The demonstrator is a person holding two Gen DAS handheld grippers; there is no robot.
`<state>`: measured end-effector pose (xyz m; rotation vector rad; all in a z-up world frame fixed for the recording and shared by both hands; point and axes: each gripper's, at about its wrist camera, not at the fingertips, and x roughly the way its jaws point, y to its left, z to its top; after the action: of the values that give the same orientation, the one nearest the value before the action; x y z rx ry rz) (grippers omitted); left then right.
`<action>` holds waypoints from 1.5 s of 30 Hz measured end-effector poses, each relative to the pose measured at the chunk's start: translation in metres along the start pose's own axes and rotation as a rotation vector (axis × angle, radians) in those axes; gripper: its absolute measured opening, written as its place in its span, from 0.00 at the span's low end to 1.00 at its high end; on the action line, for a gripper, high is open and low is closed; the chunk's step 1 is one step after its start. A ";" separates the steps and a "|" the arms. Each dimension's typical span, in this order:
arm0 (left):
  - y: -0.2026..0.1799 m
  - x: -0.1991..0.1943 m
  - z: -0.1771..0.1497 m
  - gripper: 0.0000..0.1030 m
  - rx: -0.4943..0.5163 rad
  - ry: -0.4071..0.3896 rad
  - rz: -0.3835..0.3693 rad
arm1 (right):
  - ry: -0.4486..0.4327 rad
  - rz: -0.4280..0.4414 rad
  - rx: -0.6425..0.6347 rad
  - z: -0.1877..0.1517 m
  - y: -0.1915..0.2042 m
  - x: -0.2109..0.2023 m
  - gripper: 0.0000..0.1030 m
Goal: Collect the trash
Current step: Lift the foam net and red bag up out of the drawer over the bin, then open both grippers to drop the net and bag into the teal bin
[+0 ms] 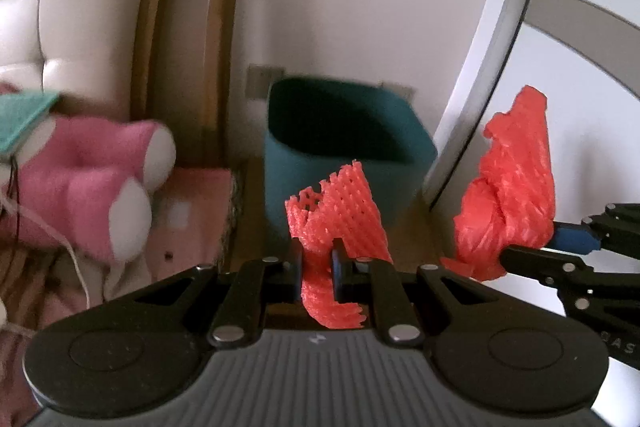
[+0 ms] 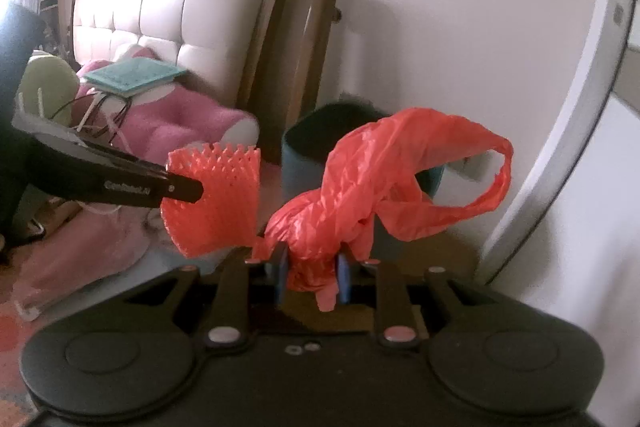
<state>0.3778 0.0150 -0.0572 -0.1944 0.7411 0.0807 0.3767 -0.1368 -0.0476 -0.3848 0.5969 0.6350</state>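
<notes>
Left gripper (image 1: 318,269): jaws nearly together, pinching 1 red foam mesh fruit sleeve (image 1: 336,211); pads press on it both sides.
Mesh sleeve: held in air, long axis roughly upright, frayed open end up and fanned out, short tail hanging below the jaws. In right wrist view it sits at left (image 2: 216,195), on the tip of the left gripper (image 2: 180,189).
Right gripper (image 2: 310,277): jaws narrow, blue pads (image 2: 343,279) clamped on 1 crumpled red thin plastic bag (image 2: 360,187).
Plastic bag: held in air, bunched neck in the jaws, body rising up and right, one handle loop (image 2: 496,179) arching out to the right. In left wrist view it stands upright at right (image 1: 508,195), right gripper (image 1: 520,251) entering from the right edge.
Spacing: the 2 red items near each other, apart, not touching.
Beyond: 1 dark teal open-top bin (image 1: 344,147) on floor, directly behind both items, by the wall.
Far left: pink plush toy (image 1: 88,183) w/ teal book (image 2: 136,77) on top, beige padded headboard (image 2: 168,19), wood frame (image 1: 188,39) leaning on wall.
Count: grippers 2, trash items 2, bin 1.
</notes>
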 end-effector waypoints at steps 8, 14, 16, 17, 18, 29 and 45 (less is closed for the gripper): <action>0.001 0.026 0.065 0.13 0.030 -0.046 0.013 | -0.009 -0.054 0.008 0.049 -0.036 0.046 0.22; 0.001 0.066 0.102 0.13 0.064 -0.039 0.036 | 0.017 -0.088 0.005 0.069 -0.056 0.087 0.22; 0.001 0.078 0.110 0.13 0.061 -0.026 0.038 | 0.027 -0.101 0.009 0.072 -0.061 0.098 0.22; 0.002 0.084 0.113 0.13 0.059 -0.021 0.040 | 0.032 -0.098 0.015 0.073 -0.063 0.103 0.22; 0.002 0.091 0.115 0.13 0.060 -0.014 0.043 | 0.037 -0.098 0.023 0.074 -0.066 0.108 0.22; -0.012 0.142 0.120 0.13 0.128 0.048 0.076 | 0.092 -0.111 0.034 0.065 -0.072 0.148 0.23; -0.032 0.196 0.101 0.13 0.210 0.170 0.096 | 0.170 -0.107 0.034 0.044 -0.072 0.173 0.25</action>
<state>0.5937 0.0053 -0.1128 0.0356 0.9224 0.0773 0.5530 -0.0929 -0.1112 -0.4387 0.7437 0.4917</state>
